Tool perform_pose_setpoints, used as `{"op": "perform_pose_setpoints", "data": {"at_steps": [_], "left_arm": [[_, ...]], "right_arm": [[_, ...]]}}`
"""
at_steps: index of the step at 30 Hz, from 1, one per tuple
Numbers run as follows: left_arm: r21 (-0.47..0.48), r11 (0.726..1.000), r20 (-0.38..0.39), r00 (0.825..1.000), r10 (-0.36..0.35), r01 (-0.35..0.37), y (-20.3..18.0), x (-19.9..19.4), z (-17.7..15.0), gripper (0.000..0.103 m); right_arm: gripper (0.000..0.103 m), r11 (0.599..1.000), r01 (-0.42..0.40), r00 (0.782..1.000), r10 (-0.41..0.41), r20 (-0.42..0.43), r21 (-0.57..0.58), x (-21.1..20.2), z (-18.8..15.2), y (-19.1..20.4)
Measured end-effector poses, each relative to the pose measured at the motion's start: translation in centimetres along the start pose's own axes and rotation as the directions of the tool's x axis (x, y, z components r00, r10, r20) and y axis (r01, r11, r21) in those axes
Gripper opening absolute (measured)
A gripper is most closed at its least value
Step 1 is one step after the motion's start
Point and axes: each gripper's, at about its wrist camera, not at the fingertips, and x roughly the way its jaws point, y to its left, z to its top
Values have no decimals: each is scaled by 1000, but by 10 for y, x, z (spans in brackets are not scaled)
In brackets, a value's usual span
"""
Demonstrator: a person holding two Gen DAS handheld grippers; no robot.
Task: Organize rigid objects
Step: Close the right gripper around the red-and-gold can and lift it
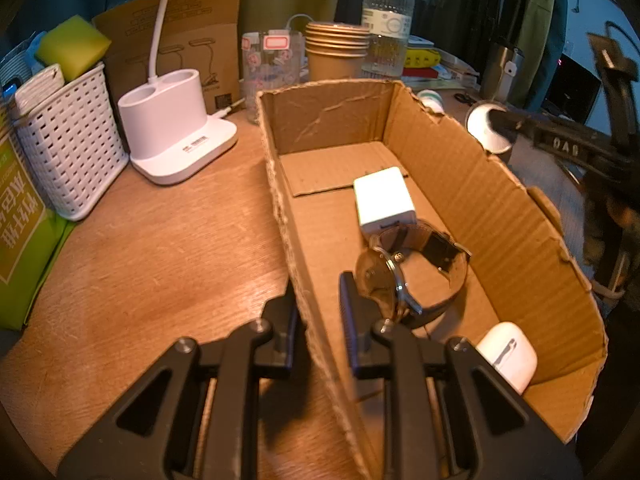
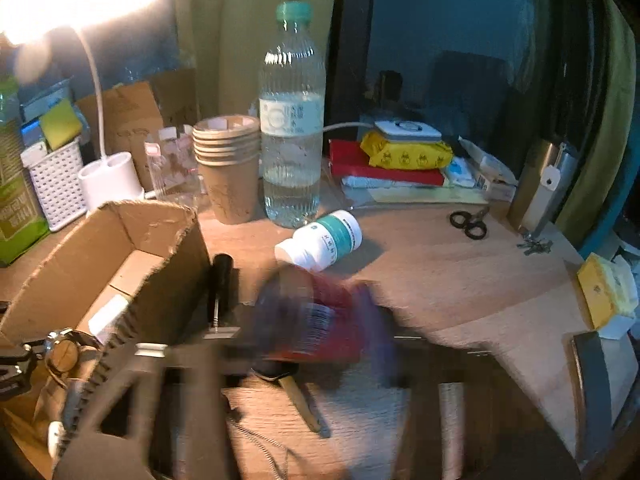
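Note:
My left gripper (image 1: 319, 294) is shut on the near left wall of an open cardboard box (image 1: 472, 208); one finger stands outside the wall and one inside. In the box lie a white charger (image 1: 383, 200), a wristwatch (image 1: 404, 280) and a white earbud case (image 1: 508, 354). In the right wrist view my right gripper (image 2: 320, 316) is blurred. Its fingers close around a small red and blue pack (image 2: 324, 320) with a barcode, just right of the box (image 2: 100, 248). The right gripper (image 1: 560, 146) also shows blurred beyond the box's right wall.
A white pill bottle (image 2: 324, 240) lies on the wooden table behind the pack. A black stick-like thing (image 2: 222, 280) leans by the box. Paper cups (image 2: 228, 168), a water bottle (image 2: 292, 120), scissors (image 2: 470, 222), a lamp base (image 1: 176, 136) and a white basket (image 1: 68, 148) stand around.

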Motion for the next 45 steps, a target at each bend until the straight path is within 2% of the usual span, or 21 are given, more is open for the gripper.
{"op": "perform_pose_setpoints", "data": {"at_steps": [8,10,11,12,17,22,25,28,33,43,44,45], "left_arm": [[0,1000,0,1000,0,0,-1,0,0,19],[0,1000,0,1000,0,0,-1,0,0,19],[0,1000,0,1000,0,0,-1,0,0,19],[0,1000,0,1000,0,0,-1,0,0,19],[0,1000,0,1000,0,0,-1,0,0,19],[0,1000,0,1000,-1,1,-1,0,0,19],[0,1000,0,1000,-1,1,-1,0,0,19],[0,1000,0,1000,-1,1,-1,0,0,19],[0,1000,0,1000,-1,1,-1,0,0,19],[0,1000,0,1000,-1,1,-2,0,0,19],[0,1000,0,1000,-1,1,-1,0,0,19],[0,1000,0,1000,-1,1,-2,0,0,19]], "right_arm": [[32,1000,-5,1000,5,-25,-27,0,-1,2],[42,1000,1,999,-2,-41,-26,5,-2,1],[54,1000,2,999,-3,-41,-21,7,-2,0],[61,1000,-3,999,2,-37,-13,8,-3,-2],[66,1000,7,998,-7,-56,8,23,-1,-9],[72,995,-50,997,55,-55,87,30,1,-22],[75,994,-71,996,75,-48,84,29,4,-19],[84,993,-101,993,104,-54,66,34,11,-12],[85,997,-80,993,82,-81,17,52,24,-1],[85,999,-48,987,47,-156,-5,83,22,8],[84,999,-46,986,44,-161,-7,84,22,8],[78,999,-44,985,42,-165,-8,86,21,9]]}}
